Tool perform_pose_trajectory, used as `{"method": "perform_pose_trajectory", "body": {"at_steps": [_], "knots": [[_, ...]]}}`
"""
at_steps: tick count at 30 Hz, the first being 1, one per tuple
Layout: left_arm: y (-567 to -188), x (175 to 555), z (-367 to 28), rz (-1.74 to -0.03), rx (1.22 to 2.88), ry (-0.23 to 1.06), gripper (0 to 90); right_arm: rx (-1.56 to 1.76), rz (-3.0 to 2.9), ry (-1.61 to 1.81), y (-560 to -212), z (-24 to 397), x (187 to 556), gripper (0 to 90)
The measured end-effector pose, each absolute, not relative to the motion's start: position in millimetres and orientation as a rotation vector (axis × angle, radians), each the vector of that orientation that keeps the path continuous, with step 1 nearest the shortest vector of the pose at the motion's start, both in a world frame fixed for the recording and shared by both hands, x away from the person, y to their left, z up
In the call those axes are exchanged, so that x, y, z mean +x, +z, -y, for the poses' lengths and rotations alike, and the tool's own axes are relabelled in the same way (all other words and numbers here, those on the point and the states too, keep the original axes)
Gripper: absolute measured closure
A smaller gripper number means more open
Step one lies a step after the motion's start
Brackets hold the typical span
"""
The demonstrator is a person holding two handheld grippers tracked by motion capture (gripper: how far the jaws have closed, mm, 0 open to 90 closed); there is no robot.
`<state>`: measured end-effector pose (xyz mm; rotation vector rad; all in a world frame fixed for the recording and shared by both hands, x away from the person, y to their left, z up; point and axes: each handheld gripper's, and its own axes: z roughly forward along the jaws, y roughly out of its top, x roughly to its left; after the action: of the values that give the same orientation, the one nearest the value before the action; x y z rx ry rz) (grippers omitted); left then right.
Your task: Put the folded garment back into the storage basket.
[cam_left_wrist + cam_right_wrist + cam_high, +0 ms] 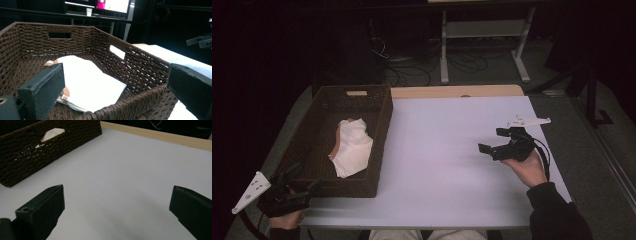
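A dark brown woven basket (382, 117) stands on the left side of the white table (447, 165). Inside it lies a folded white cloth (353, 147) with something orange-brown under its left edge. My left gripper (304, 181) is open at the basket's near left corner, just outside the rim; in the left gripper view the white cloth (85, 85) lies beyond the basket's near wall (130, 105). My right gripper (493, 141) is open above the bare table at the right, jaws pointing left toward the basket (50, 145), with nothing between them.
A light wooden strip (457, 91) runs along the table's far edge. Beyond it, on the dark floor, stand a white metal frame (484, 45) and loose cables (412, 70). A lit monitor (112, 5) and a white cup (89, 11) sit on a far desk.
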<state>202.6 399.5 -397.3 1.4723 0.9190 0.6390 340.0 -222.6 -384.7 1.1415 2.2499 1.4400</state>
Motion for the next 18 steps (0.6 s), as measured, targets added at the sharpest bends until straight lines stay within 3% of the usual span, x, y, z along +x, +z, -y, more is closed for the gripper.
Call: {"method": "perform_pose_trajectory", "body": {"at_steps": [18], "knots": [[-397.2, 202.7, -399.3, -0.919, 1.476, 0.640, 1.0, 1.180, -2.214, 1.376, -412.7, 249.6, 312.9, 0.0]]}}
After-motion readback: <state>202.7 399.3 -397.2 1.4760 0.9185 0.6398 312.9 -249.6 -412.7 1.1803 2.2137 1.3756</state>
